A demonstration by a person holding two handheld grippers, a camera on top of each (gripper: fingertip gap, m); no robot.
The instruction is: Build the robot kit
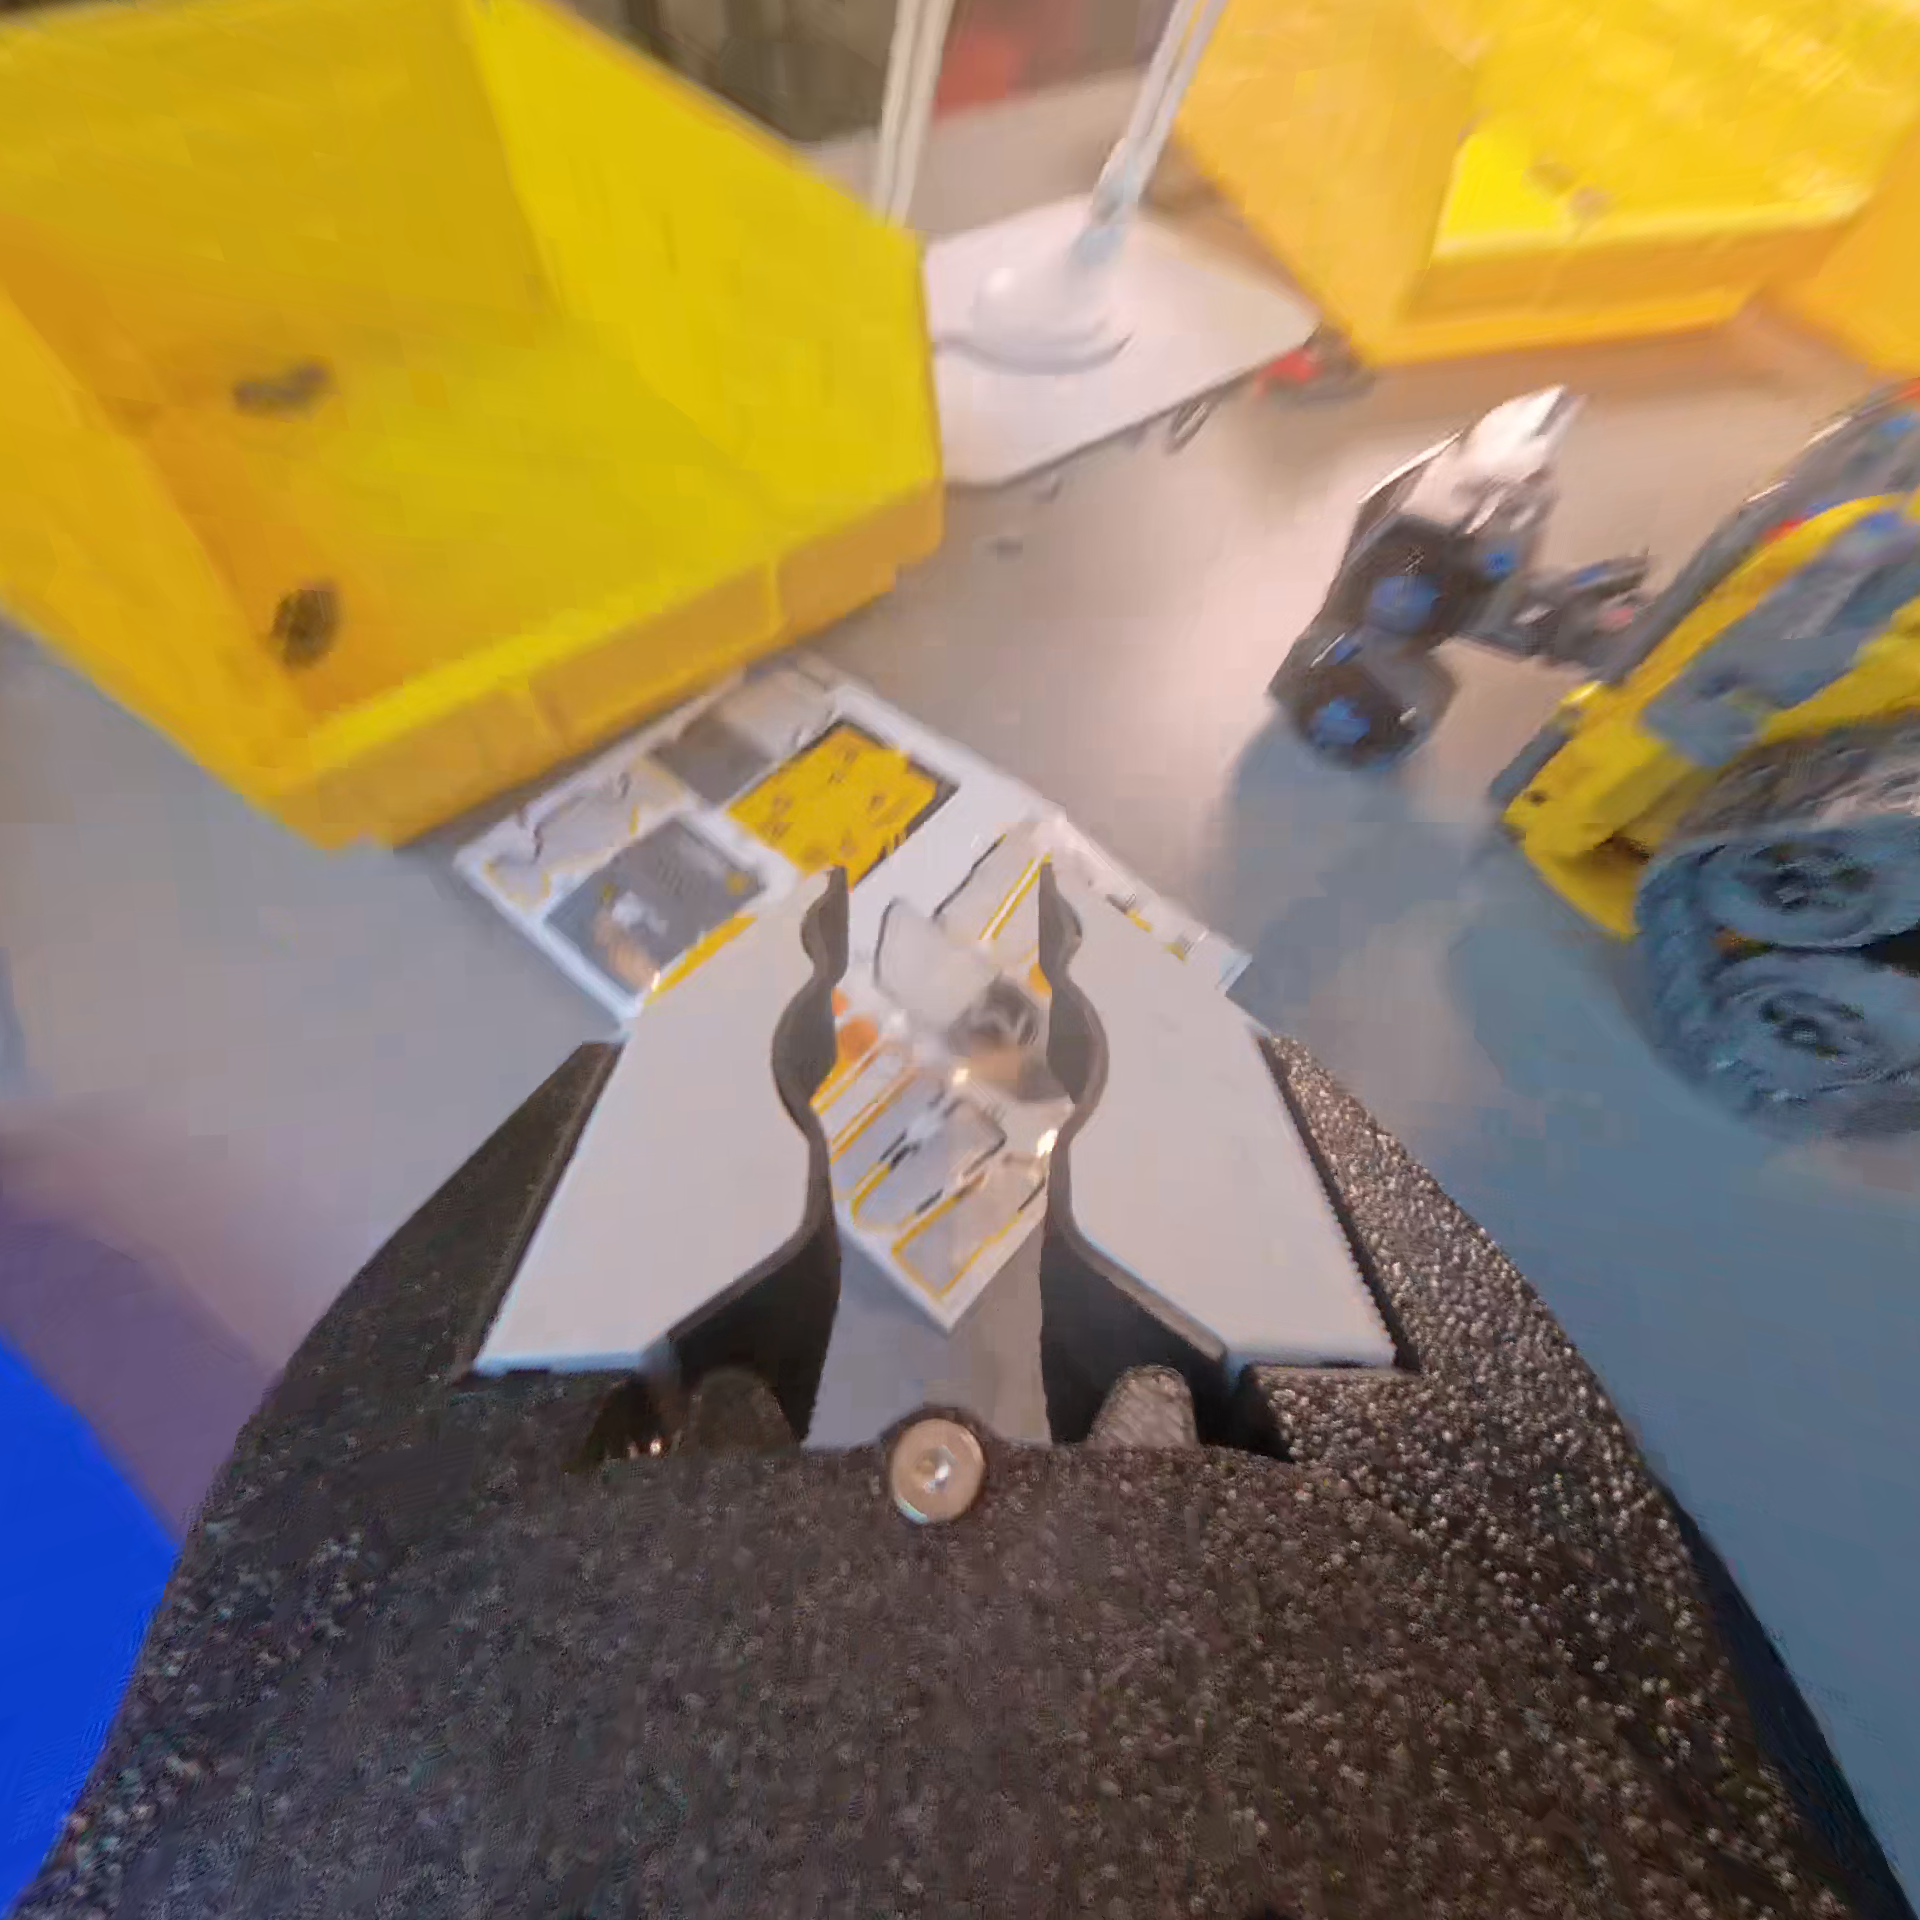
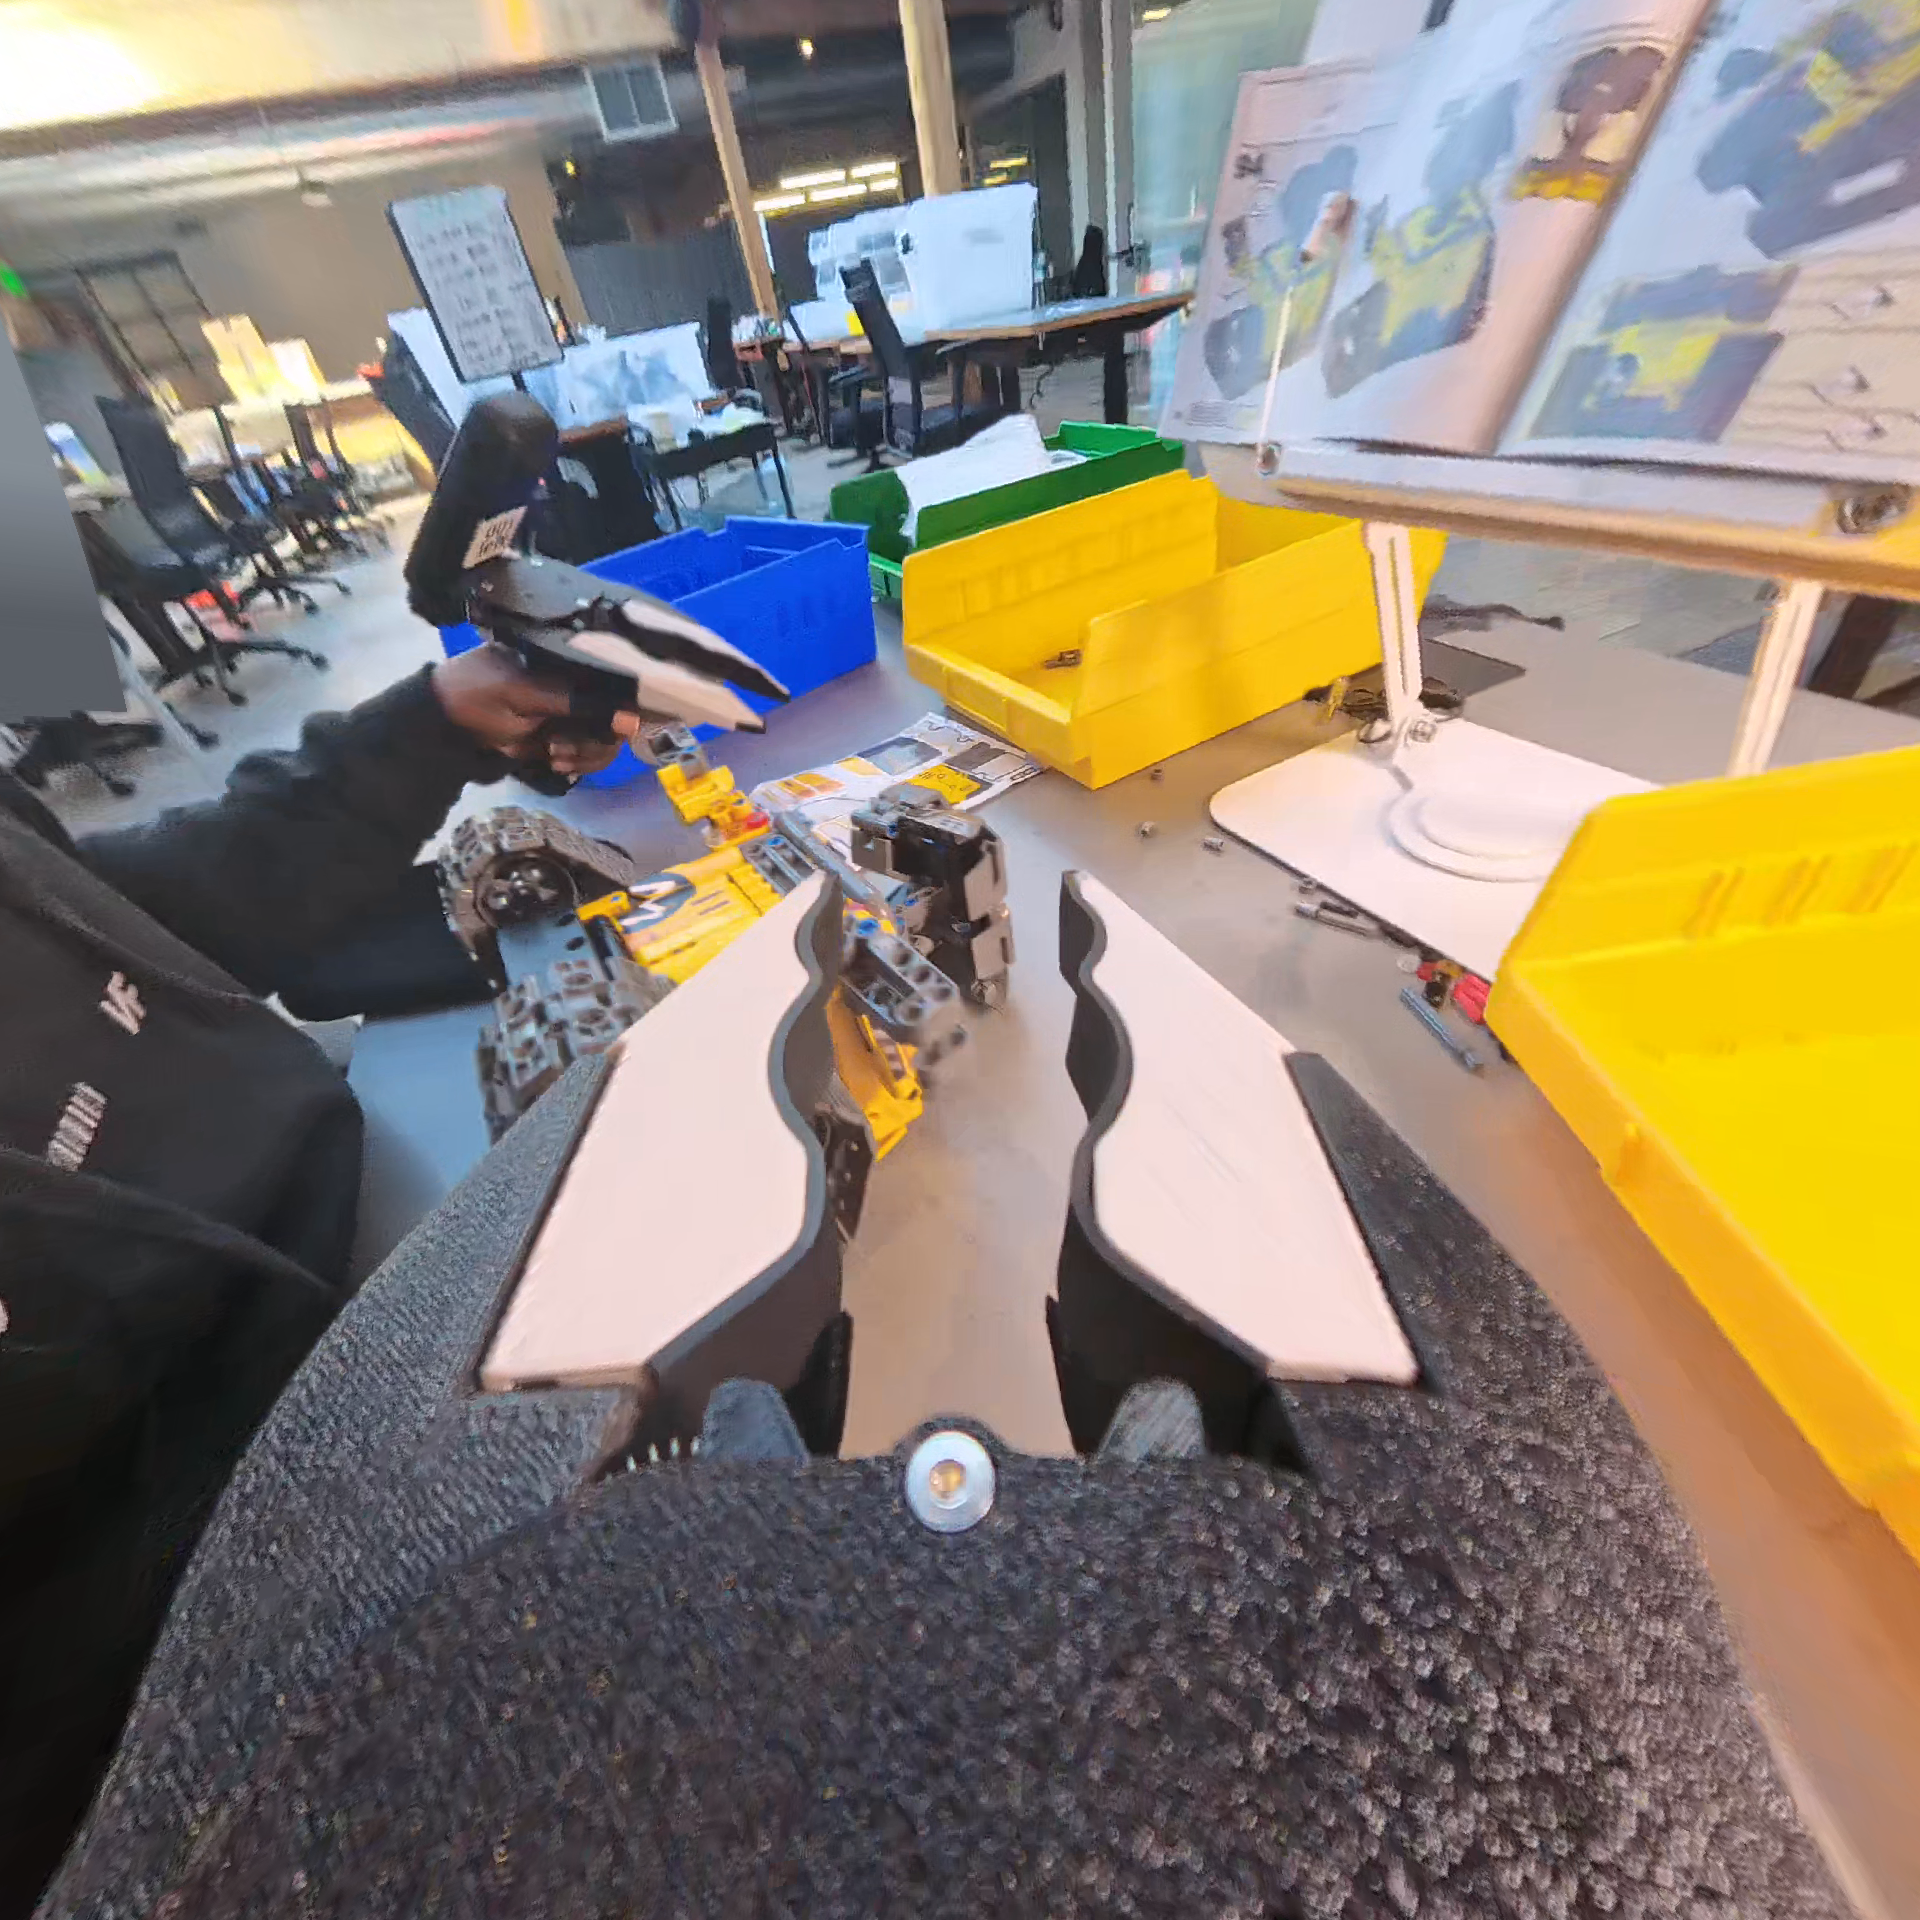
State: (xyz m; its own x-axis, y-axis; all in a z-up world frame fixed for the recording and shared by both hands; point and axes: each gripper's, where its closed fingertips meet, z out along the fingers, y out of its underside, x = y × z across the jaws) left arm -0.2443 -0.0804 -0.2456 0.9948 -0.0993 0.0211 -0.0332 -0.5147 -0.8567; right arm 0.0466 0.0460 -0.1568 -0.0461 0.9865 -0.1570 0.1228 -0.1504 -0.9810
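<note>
While its fingers stand apart and empty, the left hand-held gripper (image 1: pixel 935 883) hovers over a sticker sheet (image 1: pixel 831 935) on the worktop (image 1: pixel 1143 644); the right hand-held gripper (image 2: pixel 945 883), likewise apart, points at the brick-built vehicle (image 2: pixel 727 935); yellow bins (image 2: pixel 1132 623) lie far.

The left gripper (image 1: pixel 937 883) points forward and down, its two fingers (image 1: pixel 717 1091) parted by a narrow gap, nothing visibly clamped between them. In the right wrist view it shows at far left (image 2: pixel 748 701), raised off the bench, gripped by a bare hand (image 2: pixel 520 717) from a black sleeve (image 2: pixel 312 831), fingers nearly together. The right gripper (image 2: pixel 951 894) points forward, nearer and to the right, its fingers (image 2: pixel 1216 1143) set wider apart and empty.
</note>
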